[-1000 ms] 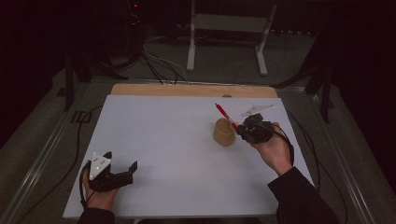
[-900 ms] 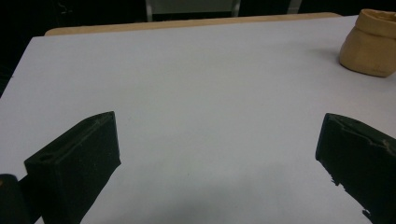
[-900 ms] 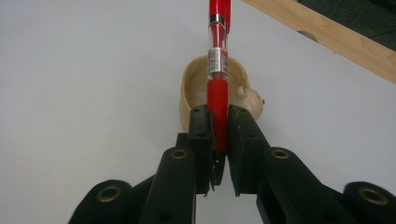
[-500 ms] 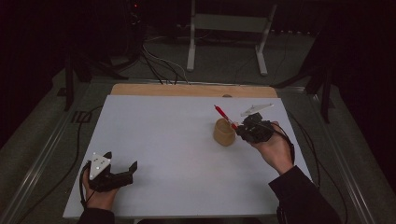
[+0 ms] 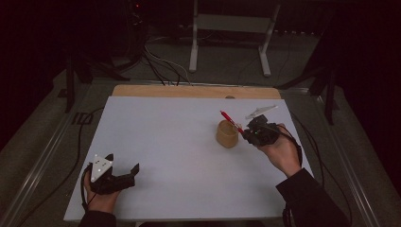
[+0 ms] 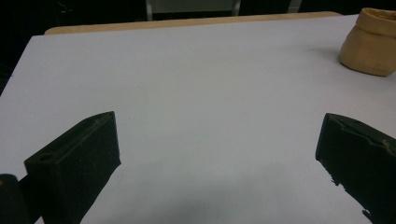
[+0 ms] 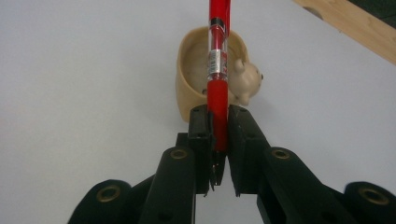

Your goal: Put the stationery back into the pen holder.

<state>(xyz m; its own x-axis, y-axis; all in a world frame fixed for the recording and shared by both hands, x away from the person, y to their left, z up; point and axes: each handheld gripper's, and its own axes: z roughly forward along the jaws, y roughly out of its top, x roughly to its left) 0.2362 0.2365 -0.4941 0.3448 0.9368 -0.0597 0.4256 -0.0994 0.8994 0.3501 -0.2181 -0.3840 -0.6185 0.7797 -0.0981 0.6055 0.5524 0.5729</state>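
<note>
White desk (image 5: 179, 156) runs bare under your left gripper (image 5: 124, 171), which rests low at the near left corner with its jaws spread wide and nothing between them; your left hand (image 5: 99, 198) lies flat behind it, pointing forward and slightly right. Leave it parked there, clear of the work. Right of the middle stands the tan pen cup (image 5: 227, 134), with a small animal figure on its side. Just beside it, your right gripper (image 5: 247, 134) pinches the red pen (image 5: 231, 121) near its lower end, the pen slanting up and away over the cup's mouth. To drop it in cleanly, I'd tip the pen more upright, centre its free end over the opening, lower it, and only then release. Your right hand (image 5: 282, 152) reaches in from the right, forearm angled towards the cup, wrist raised above the desk
</note>
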